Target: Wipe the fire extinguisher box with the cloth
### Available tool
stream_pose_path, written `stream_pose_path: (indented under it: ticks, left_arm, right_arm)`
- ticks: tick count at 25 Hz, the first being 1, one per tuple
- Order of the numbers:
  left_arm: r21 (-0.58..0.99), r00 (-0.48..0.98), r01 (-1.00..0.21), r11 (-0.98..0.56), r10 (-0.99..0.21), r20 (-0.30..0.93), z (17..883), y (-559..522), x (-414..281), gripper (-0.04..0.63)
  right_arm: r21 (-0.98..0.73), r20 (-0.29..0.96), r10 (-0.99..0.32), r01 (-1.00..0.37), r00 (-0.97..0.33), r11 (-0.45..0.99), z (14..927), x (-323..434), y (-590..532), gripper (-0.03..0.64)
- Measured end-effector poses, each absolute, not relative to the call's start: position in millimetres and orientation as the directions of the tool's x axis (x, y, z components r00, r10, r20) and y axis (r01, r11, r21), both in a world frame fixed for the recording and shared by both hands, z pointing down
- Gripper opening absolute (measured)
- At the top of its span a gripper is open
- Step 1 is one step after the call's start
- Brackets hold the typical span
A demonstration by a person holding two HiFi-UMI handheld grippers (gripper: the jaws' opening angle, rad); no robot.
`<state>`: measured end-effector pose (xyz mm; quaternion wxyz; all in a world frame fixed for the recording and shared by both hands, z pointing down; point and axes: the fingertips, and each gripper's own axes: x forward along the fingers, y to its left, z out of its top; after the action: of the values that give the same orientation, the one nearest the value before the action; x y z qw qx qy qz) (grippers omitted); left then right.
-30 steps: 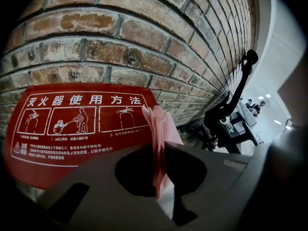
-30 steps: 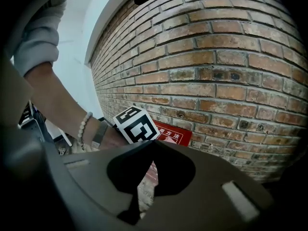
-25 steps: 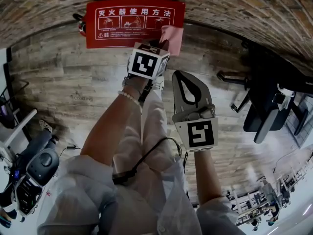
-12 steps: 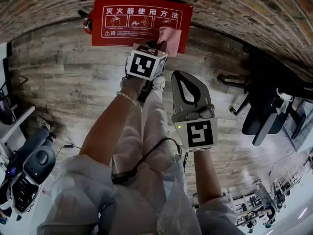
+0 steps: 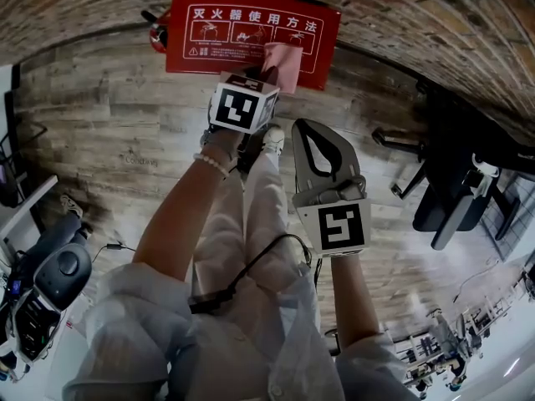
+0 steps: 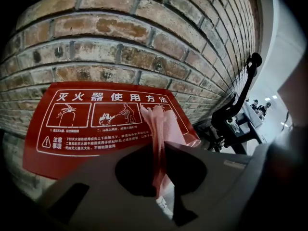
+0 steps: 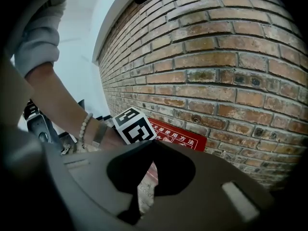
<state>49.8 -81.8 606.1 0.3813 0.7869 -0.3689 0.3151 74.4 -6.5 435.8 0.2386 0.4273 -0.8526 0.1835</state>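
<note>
While my left tool clamps the pink cloth tight between its jaws, the cloth rests against the red fire extinguisher box, over the right part of its white-printed instruction panel. That box sits at the foot of the brick wall, where the wooden floor ends. My right tool hangs nearer my legs, apart from the box, its jaws clenched together with nothing between them.
</note>
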Motion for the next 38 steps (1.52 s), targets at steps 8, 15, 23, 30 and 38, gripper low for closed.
stream_pose_path:
  ticks: [8,15,23,30,38]
  left_arm:
    - [0.358,0.516,-0.833,-0.421,-0.359,0.778,606,-83,28,0.014]
    - [0.345,0.5,-0.845,-0.409,-0.373,0.781,605,-83,7,0.014]
    - [0.322,0.46,-0.873,-0.366,-0.4,0.793,607,-87,-27,0.014]
    - [0.302,0.423,-0.897,-0.323,-0.431,0.797,607,-91,-62,0.014]
    - [0.277,0.384,-0.918,-0.284,-0.459,0.801,606,-95,-100,0.014]
  right_arm:
    - [-0.105,0.567,-0.626,-0.801,-0.536,0.59,435,59,-4,0.005]
    - [-0.105,0.571,-0.616,-0.793,-0.542,0.6,436,47,-1,0.005]
    - [-0.104,0.575,-0.604,-0.781,-0.552,0.616,438,35,1,0.005]
    - [-0.102,0.582,-0.588,-0.768,-0.562,0.632,439,25,6,0.005]
    - [-0.102,0.586,-0.574,-0.754,-0.573,0.649,439,11,9,0.005]
